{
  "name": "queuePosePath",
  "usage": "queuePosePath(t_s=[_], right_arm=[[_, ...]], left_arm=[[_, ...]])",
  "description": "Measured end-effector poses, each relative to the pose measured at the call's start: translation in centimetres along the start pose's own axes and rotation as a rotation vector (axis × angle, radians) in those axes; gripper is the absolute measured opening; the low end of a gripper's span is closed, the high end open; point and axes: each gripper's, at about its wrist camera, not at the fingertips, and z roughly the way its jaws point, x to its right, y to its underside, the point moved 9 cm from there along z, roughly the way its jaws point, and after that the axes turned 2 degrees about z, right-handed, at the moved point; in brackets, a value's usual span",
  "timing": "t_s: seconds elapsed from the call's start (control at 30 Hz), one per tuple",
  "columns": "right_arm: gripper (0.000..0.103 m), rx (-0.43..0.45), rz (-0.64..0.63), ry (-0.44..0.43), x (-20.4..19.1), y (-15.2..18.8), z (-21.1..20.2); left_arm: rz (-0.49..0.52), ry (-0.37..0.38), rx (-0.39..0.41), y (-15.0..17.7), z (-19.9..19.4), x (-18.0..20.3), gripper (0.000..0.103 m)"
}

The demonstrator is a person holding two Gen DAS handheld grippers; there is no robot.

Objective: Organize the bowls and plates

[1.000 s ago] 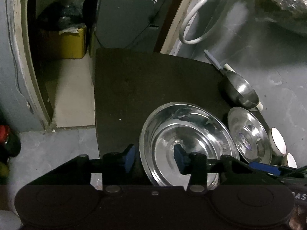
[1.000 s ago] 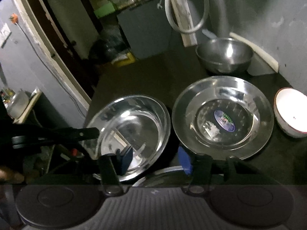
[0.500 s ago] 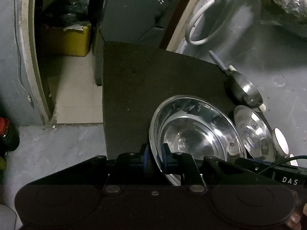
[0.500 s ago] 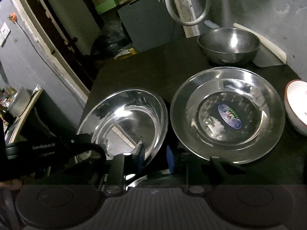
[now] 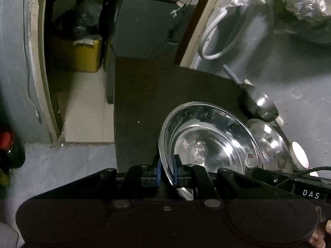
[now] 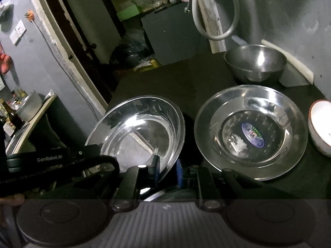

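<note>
Both the left gripper (image 5: pixel 166 172) and right gripper (image 6: pixel 167 172) pinch the steel plate's (image 6: pixel 142 132) rim, tilted over the dark table (image 6: pixel 186 82); grey walls (image 6: pixel 289 10) surround.

You see a yellow bin (image 5: pixel 77 54) on the floor past the dark table (image 5: pixel 165 91), and a white hose (image 6: pixel 215 10) looped on the wall.

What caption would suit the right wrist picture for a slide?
Both grippers clamp the tilted steel plate by its rim, beside a stickered steel plate on the dark table.
</note>
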Motion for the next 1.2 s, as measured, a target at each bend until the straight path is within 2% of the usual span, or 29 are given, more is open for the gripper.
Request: queuePosePath(t_s=[0.3,0.5,0.77,1.2], right_arm=[[0.019,0.055,-0.016,-0.028,-0.4,-1.0,-5.4],[0.019,0.093,-0.03,-0.021,0.7,-1.2,-10.3],[0.019,0.077,0.007,0.034,2.8,1.0,-14.1],[0.019,0.042,0.042,0.057,5.0,5.7,-15.3]], left_arm=[[0.003,0.01,0.074,-1.0,-5.0,3.6,0.012],[-0.003,0.026,0.085,-0.4,-7.6,7.4,0.012],[0.028,0.053,0.019,3.3,-8.7,11.4,0.014],[0.063,0.018,-0.092,8.1,-8.4,12.7,0.015]])
